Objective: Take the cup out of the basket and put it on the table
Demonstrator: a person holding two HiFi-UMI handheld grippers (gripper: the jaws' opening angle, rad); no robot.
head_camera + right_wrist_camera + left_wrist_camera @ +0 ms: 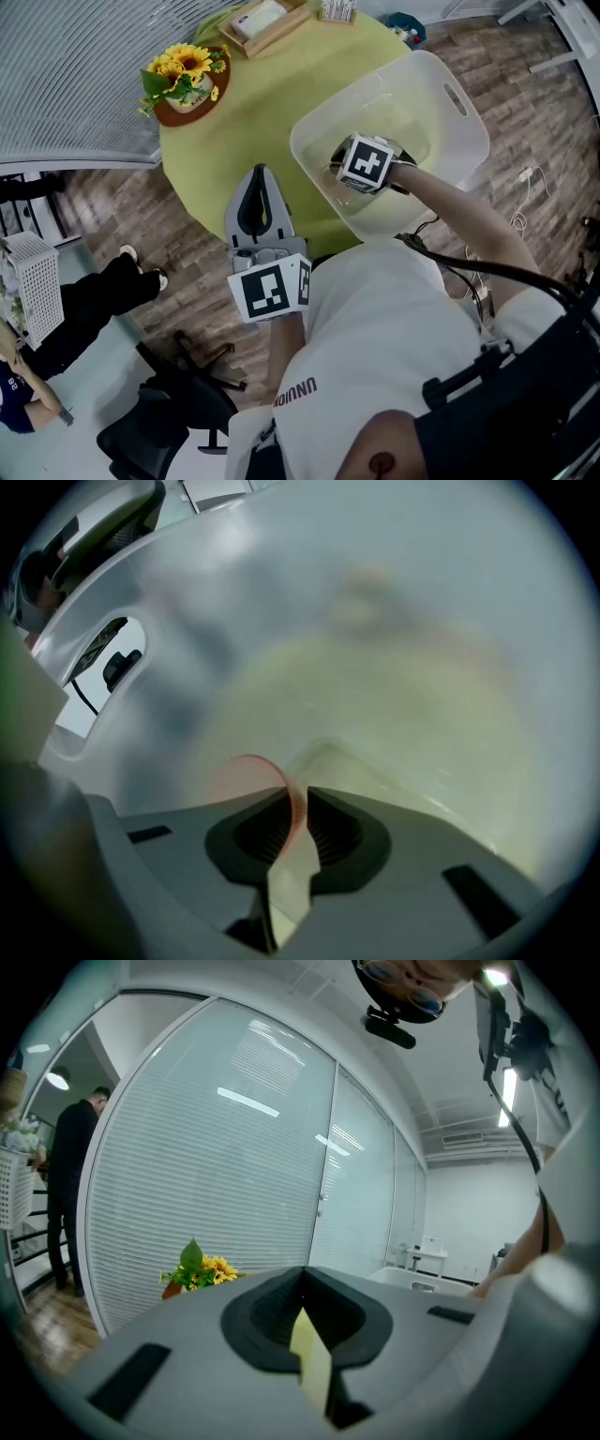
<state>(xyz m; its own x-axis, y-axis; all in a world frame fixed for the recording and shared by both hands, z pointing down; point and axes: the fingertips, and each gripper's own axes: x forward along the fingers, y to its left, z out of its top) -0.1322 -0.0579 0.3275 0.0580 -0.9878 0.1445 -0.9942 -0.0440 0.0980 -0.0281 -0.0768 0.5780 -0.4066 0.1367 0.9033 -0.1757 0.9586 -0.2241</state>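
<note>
The left claw [259,183] is clenched on nothing and lies about level, out over the yellow-green bench [253,112]. A pot of sunflowers [185,70] sits well ahead of it and to its left. The arm is tucked close to the body and looks idle.

To its right, the right arm reaches forward and steeply down into the white basket [412,58]. The right claw [298,803] is pinched on the thin wall of the clear, pink-rimmed cup [246,775]. One jaw is inside the rim and one outside. The cup sits low in the basket, right at this claw's tips, with most of its body curving away to the claw's left. Its long axis seems to run roughly along the claw. This hand has it, so the lift probably goes straight up past the basket wall. The bare bench lies to the claw's left.
</note>
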